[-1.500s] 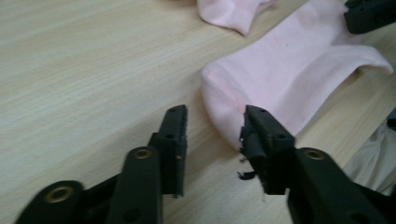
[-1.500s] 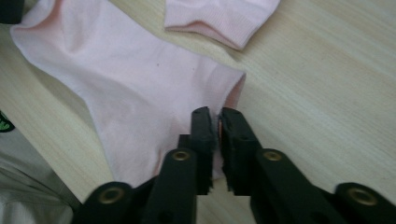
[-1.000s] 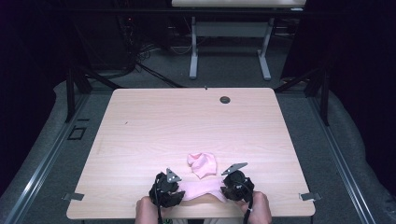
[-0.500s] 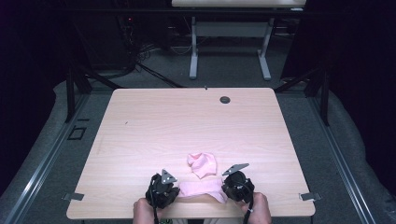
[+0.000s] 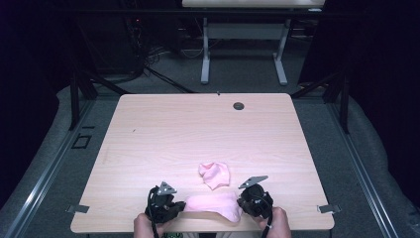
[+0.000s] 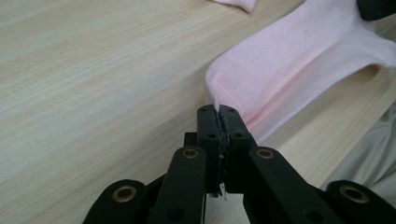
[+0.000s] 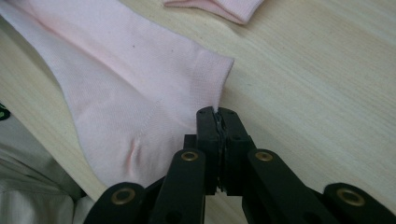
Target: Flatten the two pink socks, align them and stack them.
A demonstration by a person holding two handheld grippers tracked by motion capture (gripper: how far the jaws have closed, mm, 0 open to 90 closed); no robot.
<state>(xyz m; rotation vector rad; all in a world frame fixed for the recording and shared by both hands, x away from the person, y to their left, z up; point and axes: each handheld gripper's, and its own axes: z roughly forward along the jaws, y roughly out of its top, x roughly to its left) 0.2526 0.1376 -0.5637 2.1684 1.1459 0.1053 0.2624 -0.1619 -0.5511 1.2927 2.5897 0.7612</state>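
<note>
High view: pink sock [image 5: 214,205] lies stretched along the table's [image 5: 198,129] near edge, between both grippers.
Left gripper [image 6: 218,109]: jaws just closed, clamped tight on the sock's [image 6: 299,56] end, cloth pinched between the tips.
Right gripper [image 7: 218,111]: jaws just closed too, biting the sock's [image 7: 116,79] cuff edge.
Second sock [image 5: 215,174]: bunched up just beyond the first, apart from it.
Hands: at the table's near edge, left [image 5: 143,225], right [image 5: 277,223].

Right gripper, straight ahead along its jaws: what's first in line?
The right gripper is shut on the near sock's edge. Beyond that, bare table; the second sock lies farther ahead, probably slightly left of the line. Depth is unclear.
</note>
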